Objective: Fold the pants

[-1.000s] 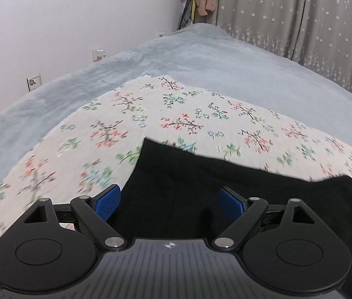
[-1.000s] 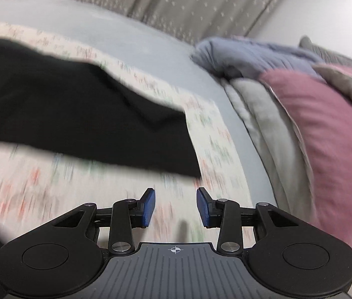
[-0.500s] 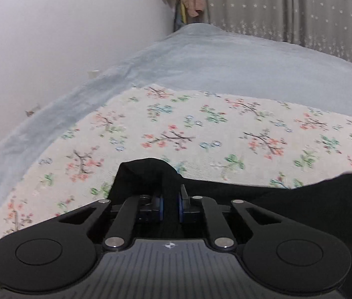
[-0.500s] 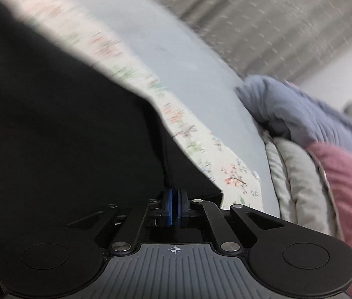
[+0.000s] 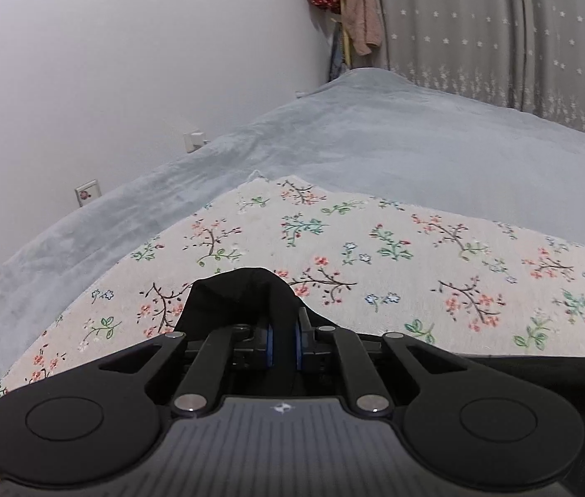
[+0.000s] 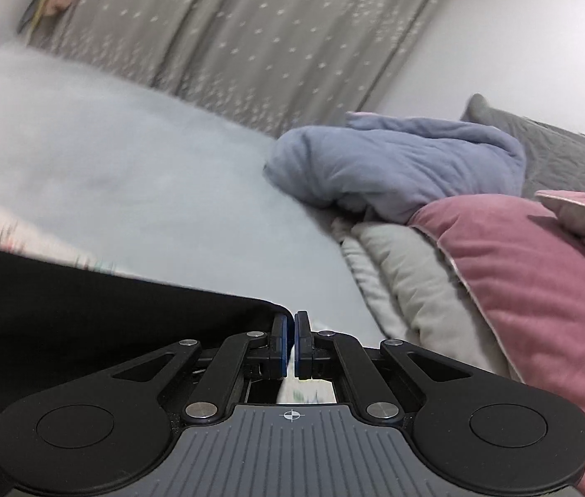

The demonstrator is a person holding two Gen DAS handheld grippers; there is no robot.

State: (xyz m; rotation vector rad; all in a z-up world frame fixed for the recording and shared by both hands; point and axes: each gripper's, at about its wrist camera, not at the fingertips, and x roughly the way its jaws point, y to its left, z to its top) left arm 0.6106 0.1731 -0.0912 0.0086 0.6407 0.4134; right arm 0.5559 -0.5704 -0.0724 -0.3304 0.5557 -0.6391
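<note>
The black pants [image 5: 242,294] lie on a floral sheet [image 5: 375,244] spread over the bed. My left gripper [image 5: 283,341] is shut on a bunched fold of the pants, and the cloth humps up just beyond its blue pads. More black cloth runs off to the right behind the gripper body. In the right wrist view the pants [image 6: 85,323] fill the lower left, their top edge running straight to my right gripper [image 6: 289,331]. That gripper is shut on the pants' corner, which ends at its left pad. The grip itself is mostly hidden.
A grey-blue blanket [image 5: 396,145] covers the bed beyond the sheet, up to a white wall and a star-patterned curtain [image 5: 499,29]. On the right, at the bed's head, lie a lilac bundle [image 6: 396,170], a grey pillow [image 6: 408,285] and a pink pillow [image 6: 533,281].
Both grippers went from open to shut on the pants. The left one bunched up the cloth and shifted slightly. The right one moved onto the pants and carried their corner toward the pillows.
</note>
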